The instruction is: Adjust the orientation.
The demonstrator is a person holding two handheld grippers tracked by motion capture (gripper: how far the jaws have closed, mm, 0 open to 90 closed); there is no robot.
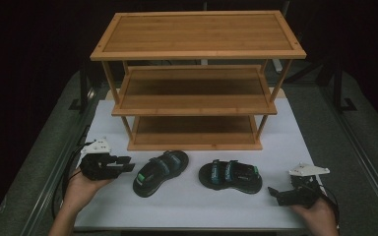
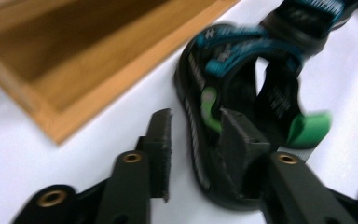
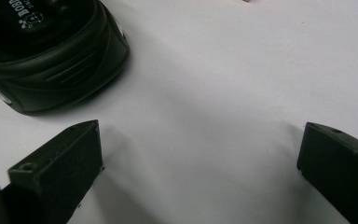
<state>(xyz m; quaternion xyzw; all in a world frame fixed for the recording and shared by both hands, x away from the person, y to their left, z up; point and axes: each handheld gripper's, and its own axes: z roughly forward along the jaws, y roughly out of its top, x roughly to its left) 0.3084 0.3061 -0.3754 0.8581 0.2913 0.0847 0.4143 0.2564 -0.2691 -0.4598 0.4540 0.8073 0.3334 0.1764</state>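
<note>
White surface (image 1: 192, 209) against a dark room, with a three-tier bamboo shoe rack (image 1: 197, 49) at 12 o'clock. Just in front of its bottom shelf, a pair of black sandals with teal straps: left sandal (image 1: 160, 172) at 7 o'clock of the rack with its toe angled toward 1 o'clock, right sandal (image 1: 230, 176) at 5 o'clock, lying crosswise and apart from the first.

Left gripper (image 1: 128, 164) at 9 o'clock of the left sandal. Fingers (image 2: 161, 135) parted part-way and set astride the sandal's heel-side wall, one outside over the white, one over the footbed. No firm press to be made out, so not yet a hold.

Right gripper (image 1: 275, 193) at 4 o'clock of the right sandal. Fingers (image 3: 60, 163) spread wide over bare surface, with nothing between them and the sandal's rounded end near but apart.

Probably a thin bite on a soft rim: likely to fold or slip once lifted, leaving the sandal to swing toe-down and drop. Could also clip the rack's lower front rail if carried in low. Some chance of nudging the sandal sideways toward its mate when closing off-centre. Blur in the left gripper view, hence no certainty about pad contact.
</note>
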